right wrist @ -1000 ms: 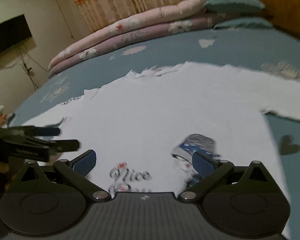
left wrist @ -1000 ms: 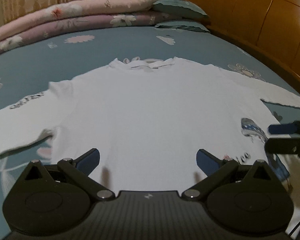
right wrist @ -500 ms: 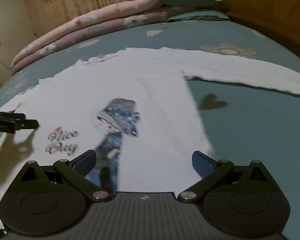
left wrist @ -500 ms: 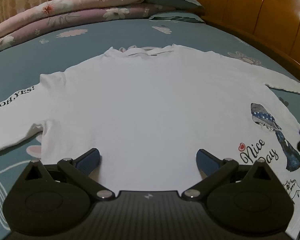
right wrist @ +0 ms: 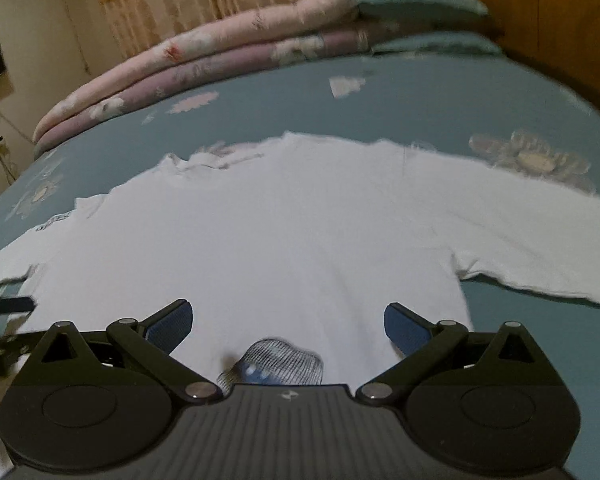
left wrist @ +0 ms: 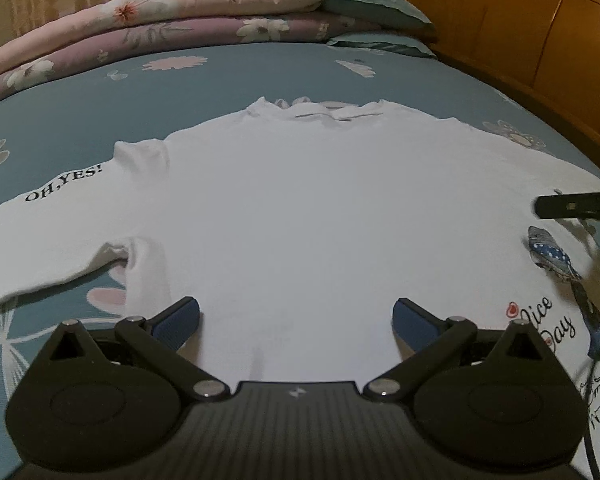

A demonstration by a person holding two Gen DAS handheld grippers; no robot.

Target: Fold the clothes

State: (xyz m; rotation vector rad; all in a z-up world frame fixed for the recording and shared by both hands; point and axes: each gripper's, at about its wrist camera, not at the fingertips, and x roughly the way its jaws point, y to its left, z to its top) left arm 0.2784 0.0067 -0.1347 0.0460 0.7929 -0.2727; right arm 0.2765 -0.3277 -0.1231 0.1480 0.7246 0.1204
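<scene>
The white shirt (left wrist: 300,216) lies flat and spread out on the blue bed sheet (left wrist: 220,76), sleeves out at 9 and 3 o'clock, collar at 12. Flat like this, it is easy to fold. I hold my left gripper (left wrist: 296,316) low over the hem at 6 o'clock, fingers wide apart, holding nothing. My right gripper (right wrist: 288,320) hangs low over the hem too, wide and empty.
</scene>
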